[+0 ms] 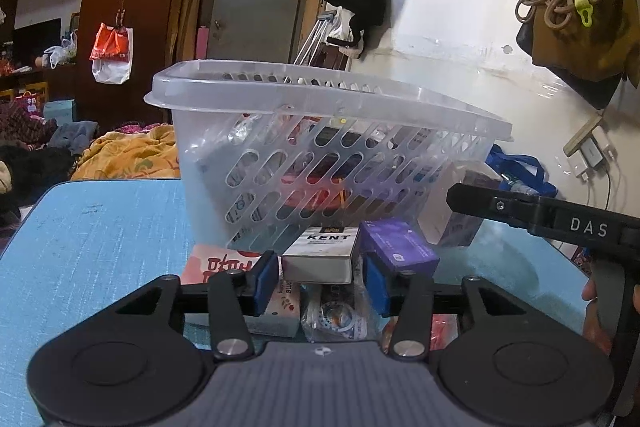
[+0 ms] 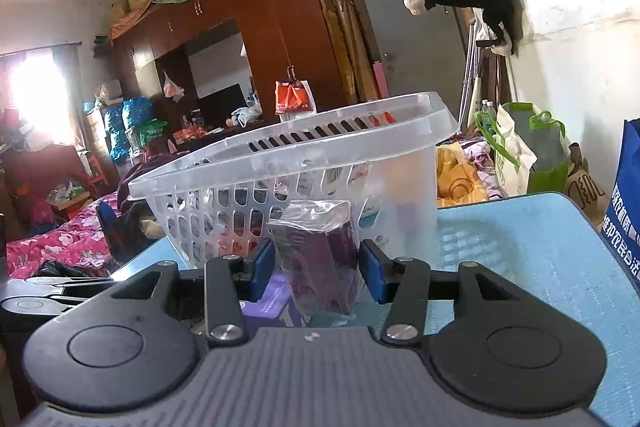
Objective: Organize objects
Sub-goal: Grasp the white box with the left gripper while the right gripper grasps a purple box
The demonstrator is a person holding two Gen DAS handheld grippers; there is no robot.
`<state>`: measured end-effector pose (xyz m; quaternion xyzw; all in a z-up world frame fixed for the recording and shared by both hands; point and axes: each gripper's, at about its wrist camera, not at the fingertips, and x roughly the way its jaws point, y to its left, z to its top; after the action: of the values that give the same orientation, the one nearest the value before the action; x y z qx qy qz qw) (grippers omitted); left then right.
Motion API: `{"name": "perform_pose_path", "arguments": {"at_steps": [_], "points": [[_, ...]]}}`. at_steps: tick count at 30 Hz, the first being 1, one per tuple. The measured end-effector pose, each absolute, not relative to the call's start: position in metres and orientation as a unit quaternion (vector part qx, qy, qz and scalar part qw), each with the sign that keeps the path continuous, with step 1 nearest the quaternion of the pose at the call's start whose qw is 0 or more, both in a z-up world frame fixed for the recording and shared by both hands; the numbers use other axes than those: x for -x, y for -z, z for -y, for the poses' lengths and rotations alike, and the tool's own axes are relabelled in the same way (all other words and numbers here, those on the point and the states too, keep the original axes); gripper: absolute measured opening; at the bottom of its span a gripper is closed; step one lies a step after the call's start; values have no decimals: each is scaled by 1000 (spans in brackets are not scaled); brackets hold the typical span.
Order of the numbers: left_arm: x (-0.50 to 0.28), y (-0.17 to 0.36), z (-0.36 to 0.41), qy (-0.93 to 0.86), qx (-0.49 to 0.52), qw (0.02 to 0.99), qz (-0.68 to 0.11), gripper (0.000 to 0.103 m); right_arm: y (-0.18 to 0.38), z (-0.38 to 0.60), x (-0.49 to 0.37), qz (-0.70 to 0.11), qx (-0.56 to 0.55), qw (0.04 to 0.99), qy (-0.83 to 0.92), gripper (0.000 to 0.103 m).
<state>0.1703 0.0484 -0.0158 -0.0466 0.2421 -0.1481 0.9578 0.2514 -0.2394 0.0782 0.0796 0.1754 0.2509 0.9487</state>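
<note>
A white and silver KENT box (image 1: pixel 320 253) sits between the blue pads of my left gripper (image 1: pixel 320 281), which is shut on its sides, just in front of the clear slotted basket (image 1: pixel 280 95). My right gripper (image 2: pixel 318 271) is shut on a dark purple pack in clear wrap (image 2: pixel 320 251), held upright close to the basket (image 2: pixel 280 155). The basket holds several boxes and packets. In the left wrist view the right gripper's black finger (image 1: pixel 500 205) reaches in from the right, with a hand (image 1: pixel 592 291) behind it.
On the blue table (image 1: pixel 100 227) by the basket lie a purple box (image 1: pixel 400 247), a pink packet (image 1: pixel 224 263), a white box (image 1: pixel 452 223) and a clear-wrapped packet (image 1: pixel 336 315). A blue bag (image 2: pixel 628 211) stands at the table's right edge. Bedding and bags lie beyond.
</note>
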Motion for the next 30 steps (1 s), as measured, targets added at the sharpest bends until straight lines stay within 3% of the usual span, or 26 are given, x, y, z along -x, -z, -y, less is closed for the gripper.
{"name": "perform_pose_path", "arguments": {"at_steps": [5,8,30], "points": [[-169,15,-48,145,49,960,-236,52,-78,239,-252,-175,-80,949,-250,52],[-170,16,-50,153,56,957,-239,43,-78,239,-252,-176,-79,949,-251,52],[-110,1,-77,175,82,973,-125,42,-87,259,-208,-132,-85,946,-284,50]]}}
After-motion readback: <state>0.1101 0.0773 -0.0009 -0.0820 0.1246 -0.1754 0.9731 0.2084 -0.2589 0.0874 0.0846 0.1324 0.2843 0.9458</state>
